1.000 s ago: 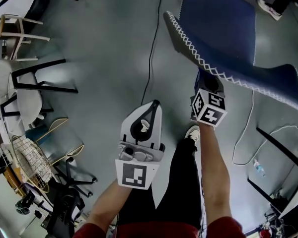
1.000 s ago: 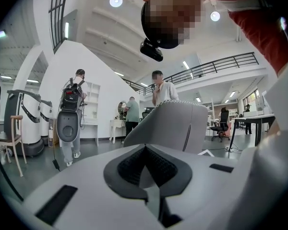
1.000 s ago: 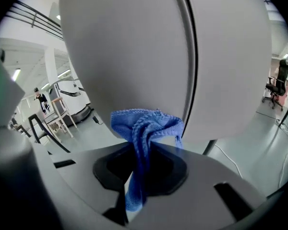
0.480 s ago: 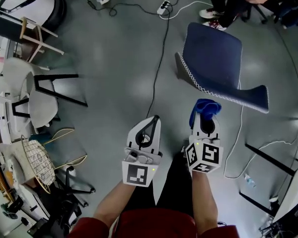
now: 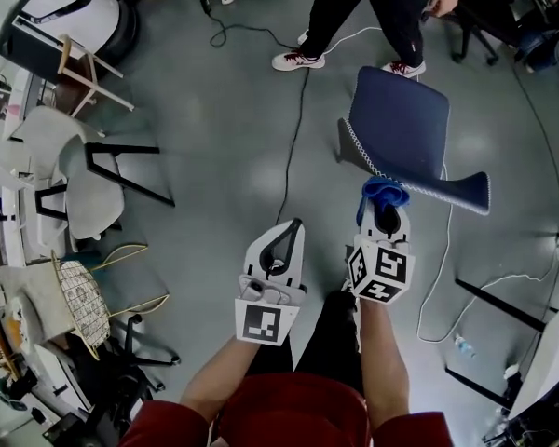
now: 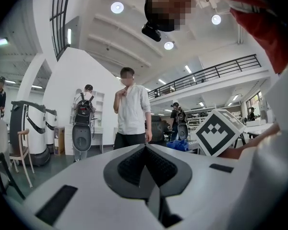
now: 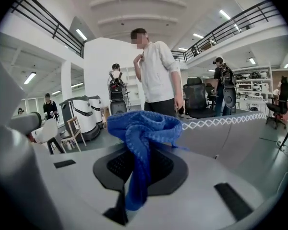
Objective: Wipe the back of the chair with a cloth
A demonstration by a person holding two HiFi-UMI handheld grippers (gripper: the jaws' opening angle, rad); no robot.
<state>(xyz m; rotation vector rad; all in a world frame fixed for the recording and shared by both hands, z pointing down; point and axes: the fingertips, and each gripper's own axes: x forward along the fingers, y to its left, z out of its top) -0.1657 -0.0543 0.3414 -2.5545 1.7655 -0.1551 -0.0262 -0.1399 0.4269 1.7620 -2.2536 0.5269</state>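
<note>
A dark blue chair (image 5: 405, 128) with white zigzag stitching on its edge stands ahead of me; its top rim (image 7: 230, 121) shows just beyond my right gripper. That right gripper (image 5: 384, 214) (image 7: 140, 164) is shut on a blue cloth (image 5: 382, 192) (image 7: 142, 133), which bunches above the jaws close to the chair's back. To its left my left gripper (image 5: 284, 236) (image 6: 146, 161) is shut with nothing in it, held away from the chair. The blue cloth (image 6: 178, 145) and the right gripper's marker cube (image 6: 218, 131) appear in the left gripper view.
A person (image 5: 377, 7) (image 7: 156, 75) stands just behind the chair. A black cable (image 5: 293, 110) and a white cable (image 5: 447, 240) run over the grey floor. White chairs (image 5: 65, 170), a wooden stool (image 5: 74, 63) and a wire basket (image 5: 79, 301) crowd the left side.
The chair now sits farther off in the head view, and a standing person has come into view behind it. My right gripper stays shut on the cloth, a little below the chair's back.
</note>
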